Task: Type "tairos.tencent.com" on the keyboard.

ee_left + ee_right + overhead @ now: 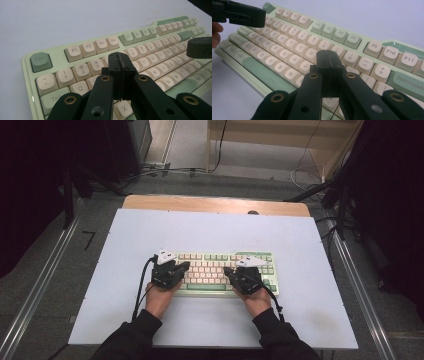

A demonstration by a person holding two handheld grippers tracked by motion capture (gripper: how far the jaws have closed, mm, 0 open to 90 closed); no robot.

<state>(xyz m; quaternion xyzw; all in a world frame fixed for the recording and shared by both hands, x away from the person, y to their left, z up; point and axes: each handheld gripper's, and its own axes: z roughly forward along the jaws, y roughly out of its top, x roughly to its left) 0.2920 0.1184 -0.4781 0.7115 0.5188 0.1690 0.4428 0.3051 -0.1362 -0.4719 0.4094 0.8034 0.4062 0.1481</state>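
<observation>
A pale green keyboard [220, 268] with cream and green keycaps lies across the middle of a white board. My left gripper [184, 266] hovers over its left half, jaws pressed together with nothing between them; in the left gripper view its tip [119, 58] sits above the number row of the keyboard [75, 51]. My right gripper [228, 270] is over the right half, also shut and empty. In the right gripper view its tip [328, 55] points at the keys around the middle of the keyboard [372, 47], and the left gripper [263, 17] reaches in at top left.
The white board [150, 230] covers a wooden table [210, 203] and has bare room all round the keyboard. Metal rails [45, 280] run along both sides. Cables and dark stands [345, 195] sit on the floor beyond the far edge.
</observation>
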